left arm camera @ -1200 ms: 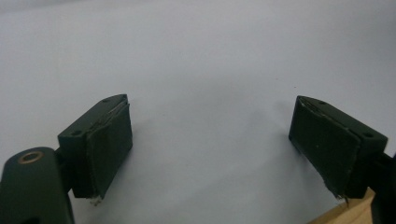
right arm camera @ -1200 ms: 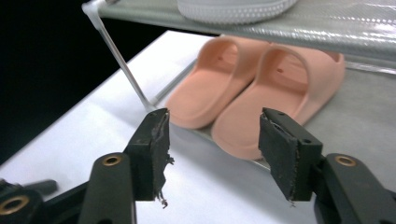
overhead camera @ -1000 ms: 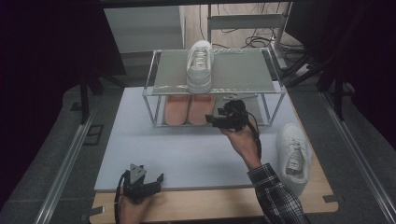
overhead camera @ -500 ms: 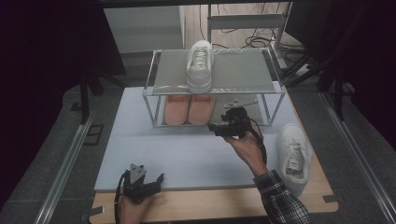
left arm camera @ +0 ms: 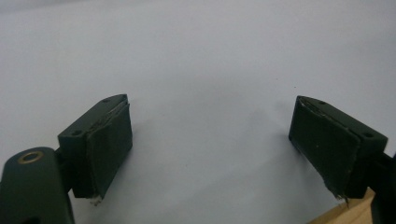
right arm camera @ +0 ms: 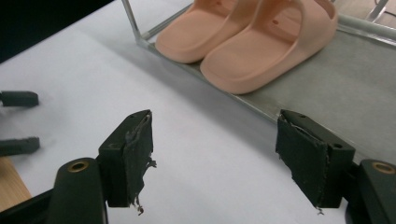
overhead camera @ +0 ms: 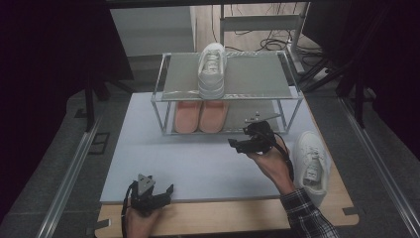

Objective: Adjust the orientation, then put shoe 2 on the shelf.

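Pale grey matting covers most of the worktop (overhead camera: 198, 163) in the high view, with bare wood showing along the near edge and at the right edge. Toward the far edge stands a two-tier metal rack (overhead camera: 163, 94); one white sneaker (overhead camera: 212, 74) sits on its top shelf, and a pair of peach slides (overhead camera: 200, 116) lies on the lower shelf at its left half. A second white sneaker (overhead camera: 310, 163) lies on the worktop near the right edge, toe pointing away, just beside the person's right wrist. The right claw (overhead camera: 237, 145) is held above the mat in front of the rack's right half, pointing left, the plaid-sleeved forearm reaching in from the near right corner. The left claw (overhead camera: 166, 193) rests at the near edge, left of centre. Dark surroundings, floor rails and cables beyond the rack frame the scene.

From the left gripper view, the left claw (left arm camera: 210, 154) stands spread wide with nothing between its pads, low over plain grey mat; a sliver of wood shows at the lower right.

From the right gripper view, the right claw (right arm camera: 215, 158) is spread and has just been opening, nothing between its pads. Ahead lie the peach slides (right arm camera: 247, 37) on the lower shelf, close up. At the left edge two dark tips, probably the other claw, jut in.
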`<action>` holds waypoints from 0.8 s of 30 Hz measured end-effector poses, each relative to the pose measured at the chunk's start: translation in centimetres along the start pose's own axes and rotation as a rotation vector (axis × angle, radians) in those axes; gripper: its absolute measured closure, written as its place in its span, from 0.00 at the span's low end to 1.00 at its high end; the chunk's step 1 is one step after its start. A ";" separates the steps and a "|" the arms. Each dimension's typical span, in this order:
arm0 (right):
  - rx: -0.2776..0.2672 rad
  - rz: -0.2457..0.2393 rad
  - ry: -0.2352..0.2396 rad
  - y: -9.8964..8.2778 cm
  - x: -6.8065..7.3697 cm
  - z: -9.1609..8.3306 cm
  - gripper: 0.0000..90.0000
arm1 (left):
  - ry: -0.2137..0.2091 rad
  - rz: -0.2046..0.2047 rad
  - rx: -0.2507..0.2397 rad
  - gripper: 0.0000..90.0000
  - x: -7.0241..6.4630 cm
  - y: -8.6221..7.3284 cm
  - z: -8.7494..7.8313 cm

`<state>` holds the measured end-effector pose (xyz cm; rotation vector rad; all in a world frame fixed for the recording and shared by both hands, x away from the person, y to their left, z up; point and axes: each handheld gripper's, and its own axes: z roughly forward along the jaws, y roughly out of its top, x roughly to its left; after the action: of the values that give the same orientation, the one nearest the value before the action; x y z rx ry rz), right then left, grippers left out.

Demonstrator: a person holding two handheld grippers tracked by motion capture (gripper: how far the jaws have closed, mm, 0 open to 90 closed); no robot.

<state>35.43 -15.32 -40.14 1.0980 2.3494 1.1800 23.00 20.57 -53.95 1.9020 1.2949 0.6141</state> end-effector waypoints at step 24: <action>0.022 0.022 -0.087 -2.3 -2.8 -3.8 0.31 | -0.001 0.003 0.000 0.15 0.0 0.0 0.0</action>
<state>34.09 -20.39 -39.76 1.1606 2.2962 1.0934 23.01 20.60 -53.94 1.9044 1.2916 0.6153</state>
